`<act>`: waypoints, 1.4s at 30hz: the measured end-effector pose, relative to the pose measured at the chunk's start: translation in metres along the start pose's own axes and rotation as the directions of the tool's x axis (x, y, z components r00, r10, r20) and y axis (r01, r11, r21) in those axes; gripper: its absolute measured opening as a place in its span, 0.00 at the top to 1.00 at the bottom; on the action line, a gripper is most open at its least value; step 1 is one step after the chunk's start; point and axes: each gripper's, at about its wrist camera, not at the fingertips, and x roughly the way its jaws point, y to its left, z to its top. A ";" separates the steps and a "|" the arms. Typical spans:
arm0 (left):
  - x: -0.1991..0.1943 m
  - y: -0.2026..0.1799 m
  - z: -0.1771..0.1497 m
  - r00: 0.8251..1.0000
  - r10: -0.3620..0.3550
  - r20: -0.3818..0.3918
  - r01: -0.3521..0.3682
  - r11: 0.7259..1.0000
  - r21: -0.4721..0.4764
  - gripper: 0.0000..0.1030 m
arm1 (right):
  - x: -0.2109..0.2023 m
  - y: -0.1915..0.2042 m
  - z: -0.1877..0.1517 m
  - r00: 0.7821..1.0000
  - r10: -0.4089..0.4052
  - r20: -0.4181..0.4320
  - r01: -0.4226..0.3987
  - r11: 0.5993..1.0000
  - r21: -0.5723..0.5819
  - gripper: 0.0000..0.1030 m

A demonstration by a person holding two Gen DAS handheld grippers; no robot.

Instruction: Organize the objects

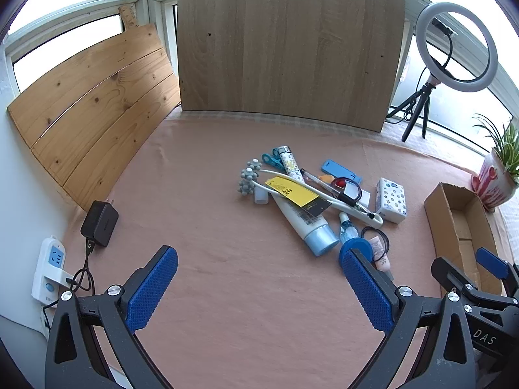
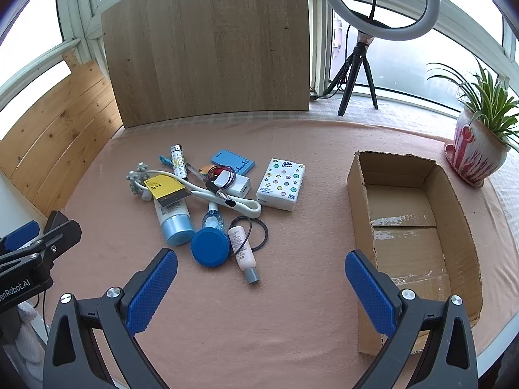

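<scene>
A heap of small items lies mid-table on the pink cloth: a star-printed tissue pack, a white tube with a blue cap, a blue round lid, a small pink bottle, a yellow tag and a grey roller. An open cardboard box with nothing in it stands to the right. My right gripper hovers open just short of the pink bottle. My left gripper is open over bare cloth, left of the heap's white tube. Neither holds anything.
Two wooden boards lean against the windows at the back. A ring light on a tripod and a potted plant stand at the back right. A black adapter and a white power strip lie at the left edge.
</scene>
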 end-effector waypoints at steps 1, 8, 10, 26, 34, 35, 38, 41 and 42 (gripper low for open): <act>0.000 0.000 0.000 1.000 0.000 -0.001 0.000 1.000 0.001 0.00 | 0.000 0.001 0.000 1.000 0.001 0.001 -0.001 1.000 -0.003 0.01; 0.000 -0.002 0.000 1.000 -0.003 -0.001 0.003 1.000 0.009 0.00 | -0.001 0.001 0.000 1.000 0.010 -0.003 -0.011 1.000 -0.009 0.01; 0.000 -0.002 0.000 1.000 -0.003 -0.001 0.003 1.000 0.011 0.00 | 0.001 0.000 0.001 1.000 0.012 -0.011 -0.013 1.000 -0.007 0.01; 0.004 -0.004 0.004 1.000 -0.009 -0.004 0.009 1.000 0.024 0.00 | 0.004 -0.001 0.000 1.000 0.014 -0.020 -0.014 1.000 0.008 0.01; 0.005 -0.006 0.005 1.000 -0.016 -0.006 0.016 0.999 0.031 0.00 | 0.005 -0.001 -0.001 1.000 0.014 -0.025 -0.014 1.000 0.012 0.01; 0.005 -0.006 0.005 1.000 -0.016 -0.006 0.016 0.999 0.031 0.00 | 0.006 -0.002 -0.001 1.000 0.014 -0.026 -0.014 1.000 0.013 0.01; 0.005 -0.006 0.005 1.000 -0.016 -0.006 0.016 0.999 0.031 0.00 | 0.006 -0.002 -0.001 0.999 0.015 -0.030 -0.015 1.000 0.016 0.01; 0.005 -0.007 0.005 1.000 -0.016 -0.007 0.016 0.999 0.031 0.00 | 0.007 -0.002 -0.001 0.999 0.017 -0.035 -0.016 1.000 0.020 0.01; 0.005 -0.007 0.005 1.000 -0.016 -0.007 0.016 0.999 0.031 0.00 | 0.007 -0.002 -0.001 0.999 0.017 -0.035 -0.016 1.000 0.020 0.01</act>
